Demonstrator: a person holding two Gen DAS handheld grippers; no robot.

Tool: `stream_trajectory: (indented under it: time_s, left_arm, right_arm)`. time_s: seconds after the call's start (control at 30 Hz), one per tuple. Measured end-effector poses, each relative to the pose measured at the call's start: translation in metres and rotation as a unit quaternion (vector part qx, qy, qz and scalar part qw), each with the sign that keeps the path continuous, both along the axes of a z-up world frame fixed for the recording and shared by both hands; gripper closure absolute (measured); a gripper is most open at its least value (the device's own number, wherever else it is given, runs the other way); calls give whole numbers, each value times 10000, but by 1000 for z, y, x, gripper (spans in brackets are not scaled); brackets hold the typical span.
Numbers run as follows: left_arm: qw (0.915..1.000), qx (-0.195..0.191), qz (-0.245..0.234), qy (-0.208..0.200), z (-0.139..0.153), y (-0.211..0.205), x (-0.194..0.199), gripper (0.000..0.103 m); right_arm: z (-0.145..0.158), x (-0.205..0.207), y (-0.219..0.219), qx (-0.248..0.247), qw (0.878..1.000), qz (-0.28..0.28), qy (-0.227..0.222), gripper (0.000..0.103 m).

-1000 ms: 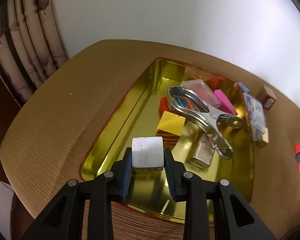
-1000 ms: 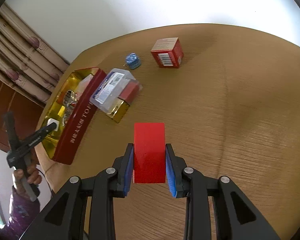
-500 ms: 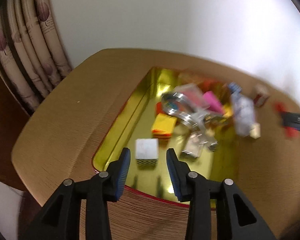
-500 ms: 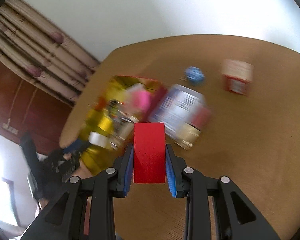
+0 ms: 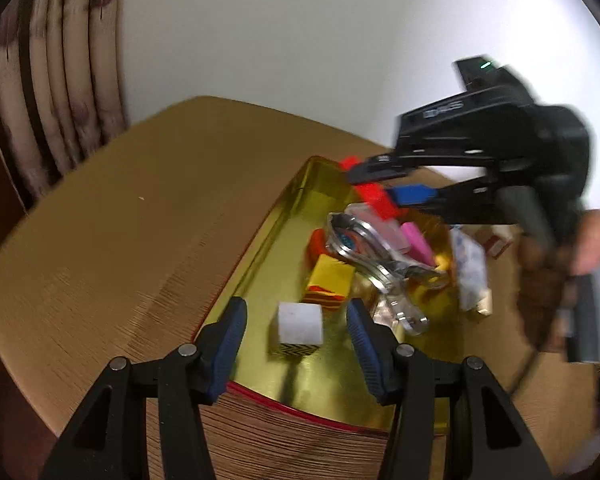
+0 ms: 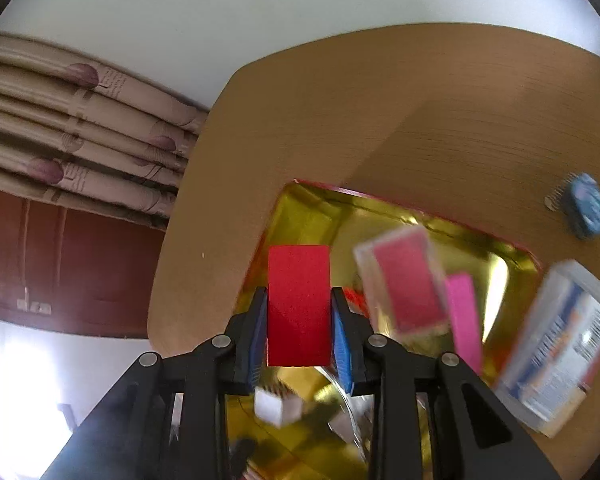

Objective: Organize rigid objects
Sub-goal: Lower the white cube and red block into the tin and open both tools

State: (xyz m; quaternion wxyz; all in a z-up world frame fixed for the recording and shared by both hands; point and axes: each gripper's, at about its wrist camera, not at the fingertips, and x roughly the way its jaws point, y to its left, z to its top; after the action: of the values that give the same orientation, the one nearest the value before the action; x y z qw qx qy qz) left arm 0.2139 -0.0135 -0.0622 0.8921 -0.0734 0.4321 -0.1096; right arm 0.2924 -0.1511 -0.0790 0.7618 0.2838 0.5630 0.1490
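Right gripper (image 6: 299,334) pinches the red block (image 6: 299,304) above the gold tin tray (image 5: 320,376), about to place it; left gripper (image 5: 296,344) hangs spread around the white cube (image 5: 300,324) resting inside

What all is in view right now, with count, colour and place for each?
table: one, brown wood, under everything
tin: one, gold inside with a red rim, on the table
white cube: one, white, near end of the tin, between the open left tongs, untouched
yellow box: one, yellow and red, in the tin behind the white cube
clip: one, silver metal, mid tin
pink block: one, pink, in the tin
clear case: one, clear with red inside, in the tin
bottle: one, clear with a blue label, beside the tin
blue thing: one, on the table beyond the tin
curtain: one, beige, behind the table
red block: one, red, held over the tin
left tongs: open
right tongs: shut on the red block
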Motion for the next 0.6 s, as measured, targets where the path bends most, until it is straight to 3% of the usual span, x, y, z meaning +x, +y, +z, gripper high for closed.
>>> stream_trajectory:
  time_s: [0.33,0.47,0.6]
  left_arm:
    - [9997,-176,152,-113,11,16,-3,50]
    - [9996,-159,201,-128,10,18,-7,50]
    - [9994,-145,249,-195,14,18,-7,50]
  right_arm:
    - [-20,30,15,-65,9994,-182,288,74]
    - [-28,31,13,9,9990,-275,365,63]
    - [-17,20,6,30,9996,-273,73,63]
